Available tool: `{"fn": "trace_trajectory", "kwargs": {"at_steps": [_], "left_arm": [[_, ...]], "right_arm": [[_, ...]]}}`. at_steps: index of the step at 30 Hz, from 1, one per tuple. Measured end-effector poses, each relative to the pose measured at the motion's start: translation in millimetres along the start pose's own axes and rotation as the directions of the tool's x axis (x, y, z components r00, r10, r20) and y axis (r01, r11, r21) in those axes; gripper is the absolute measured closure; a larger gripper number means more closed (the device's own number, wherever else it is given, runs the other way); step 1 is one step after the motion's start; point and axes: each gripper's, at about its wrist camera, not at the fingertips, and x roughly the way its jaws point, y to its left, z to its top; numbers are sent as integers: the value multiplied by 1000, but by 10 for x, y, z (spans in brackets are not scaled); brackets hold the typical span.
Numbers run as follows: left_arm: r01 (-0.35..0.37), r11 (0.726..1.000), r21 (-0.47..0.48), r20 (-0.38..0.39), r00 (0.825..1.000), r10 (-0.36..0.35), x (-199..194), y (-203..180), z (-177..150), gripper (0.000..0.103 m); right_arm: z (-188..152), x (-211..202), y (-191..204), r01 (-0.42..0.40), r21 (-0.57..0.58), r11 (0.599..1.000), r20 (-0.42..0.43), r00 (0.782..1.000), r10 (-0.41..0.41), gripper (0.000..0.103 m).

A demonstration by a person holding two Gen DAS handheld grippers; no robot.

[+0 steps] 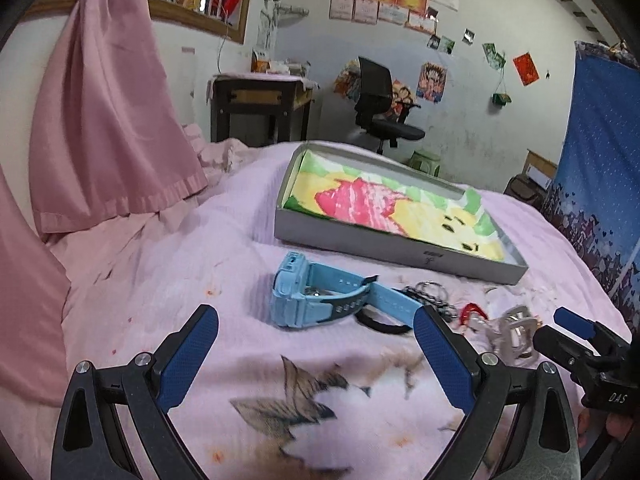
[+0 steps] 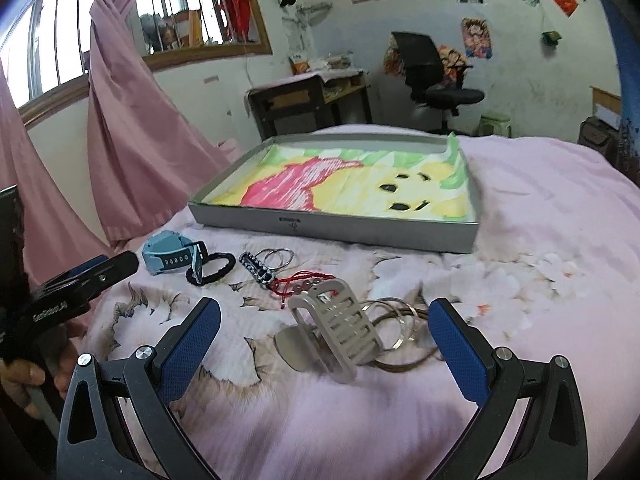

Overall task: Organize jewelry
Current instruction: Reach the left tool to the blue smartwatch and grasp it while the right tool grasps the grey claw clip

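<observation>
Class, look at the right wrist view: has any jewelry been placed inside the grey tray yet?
No. The grey tray holds only its colourful liner; the blue watch lies on the bedspread.

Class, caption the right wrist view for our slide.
Open right gripper faces a pale hair claw on the bed, grey tray beyond.

A bedroom at home: a bed (image 2: 540, 208) under a pink floral cover, pink curtains (image 2: 132, 128) beside a barred window (image 2: 60, 52), a swivel chair (image 2: 432, 76), and what look like posters (image 1: 431, 80).
</observation>
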Motion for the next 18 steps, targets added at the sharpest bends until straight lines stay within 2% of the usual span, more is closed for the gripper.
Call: {"fn": "trace_trajectory", "kwargs": {"at_steps": [2,4,7,13,18], "left_arm": [[9,1000,-3,-17,1000,-9,93,45,25,4],[20,1000,-3,-27,999,-20,151,68,30,6],[33,999,1,-40,999,-33,261,86,46,11],[82,997,-14,-82,993,-83,452,134,73,26],[131,991,-20,-102,986,-132,545,118,62,37]], "right_arm": [[24,111,22,-4,-9,1000,-27,1000,4,6],[26,190,36,-14,-15,1000,-49,999,13,22],[4,297,53,-24,-14,1000,-87,996,23,37],[-38,382,40,-20,-8,1000,-111,994,19,44],[-53,497,30,-13,-10,1000,-141,990,11,44]]}}
